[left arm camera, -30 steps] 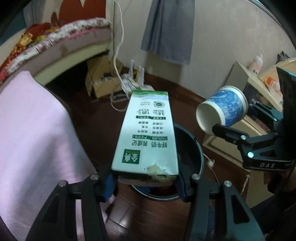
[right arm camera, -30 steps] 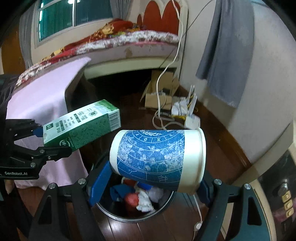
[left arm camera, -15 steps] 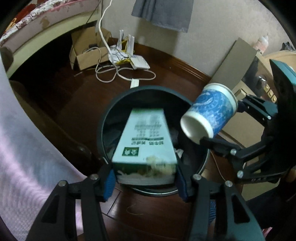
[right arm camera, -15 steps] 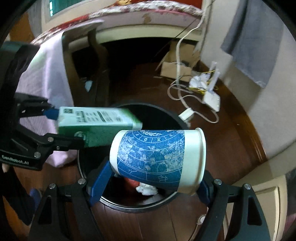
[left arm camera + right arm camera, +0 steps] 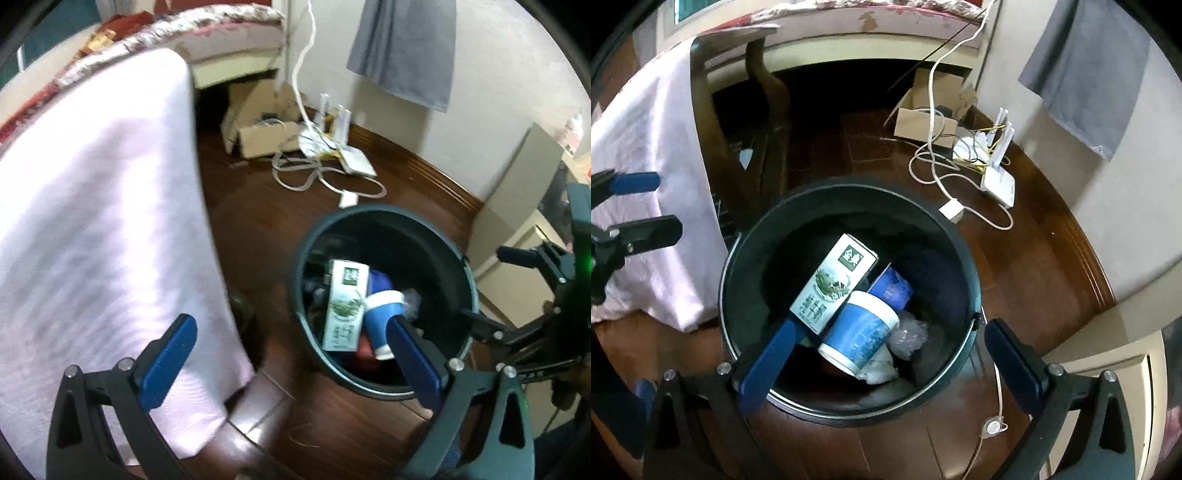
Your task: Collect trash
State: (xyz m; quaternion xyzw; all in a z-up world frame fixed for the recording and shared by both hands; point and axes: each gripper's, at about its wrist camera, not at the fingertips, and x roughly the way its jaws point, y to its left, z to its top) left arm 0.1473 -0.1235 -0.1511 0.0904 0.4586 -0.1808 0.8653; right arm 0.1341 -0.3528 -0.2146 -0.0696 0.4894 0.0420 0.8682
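Both your jaws are opening, nothing between — milk carton (image 5: 833, 286) and cup (image 5: 858, 338) lie in the bin (image 5: 849, 192) right below your right gripper (image 5: 890, 362); left gripper (image 5: 291, 358) sits off its rim.

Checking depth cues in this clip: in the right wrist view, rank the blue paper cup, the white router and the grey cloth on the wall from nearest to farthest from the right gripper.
1. Blue paper cup, in the bin just beyond the right gripper, whose jaws are opening.
2. White router, on the floor, upper right.
3. Grey cloth, hanging on the wall, top right.
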